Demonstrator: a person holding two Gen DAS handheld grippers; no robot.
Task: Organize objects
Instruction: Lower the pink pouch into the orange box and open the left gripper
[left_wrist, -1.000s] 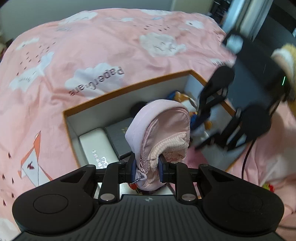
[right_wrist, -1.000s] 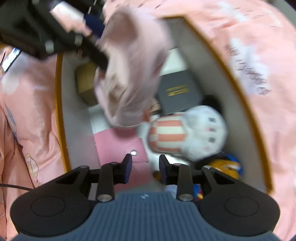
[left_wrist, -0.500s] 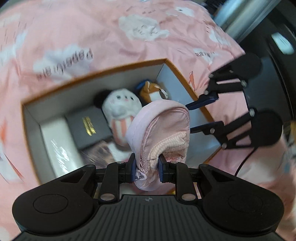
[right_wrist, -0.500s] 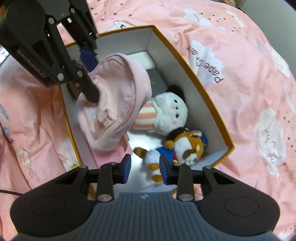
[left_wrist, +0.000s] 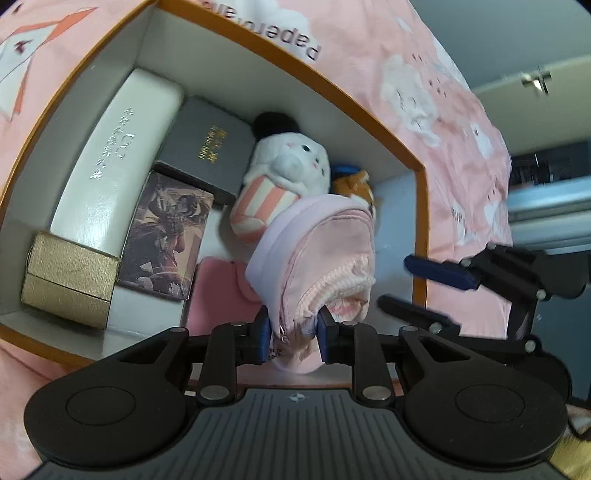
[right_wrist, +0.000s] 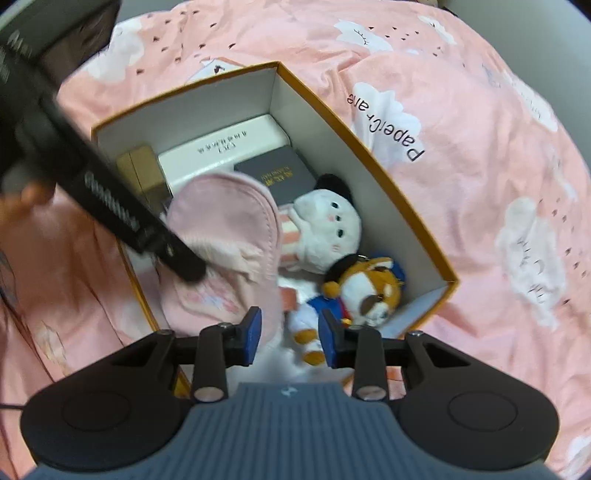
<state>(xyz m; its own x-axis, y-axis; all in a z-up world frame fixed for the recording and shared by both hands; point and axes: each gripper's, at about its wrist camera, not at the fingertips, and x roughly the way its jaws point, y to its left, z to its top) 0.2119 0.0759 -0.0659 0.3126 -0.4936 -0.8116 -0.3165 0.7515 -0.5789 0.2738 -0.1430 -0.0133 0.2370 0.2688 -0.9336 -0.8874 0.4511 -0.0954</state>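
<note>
My left gripper is shut on a pink zip pouch and holds it over the near end of an orange-rimmed box. The pouch and the box also show in the right wrist view. In the box lie a white plush doll, a tiger plush, a grey book, a long white case, a gold box and a picture card. My right gripper is open and empty, above the box's near end beside the pouch.
The box sits on a pink bedspread with white clouds. A flat pink item lies on the box floor under the pouch. A grey wall and dark furniture stand beyond the bed.
My left gripper has lowered the pouch closer into the box. My right gripper has drawn back and up a little, still open.
</note>
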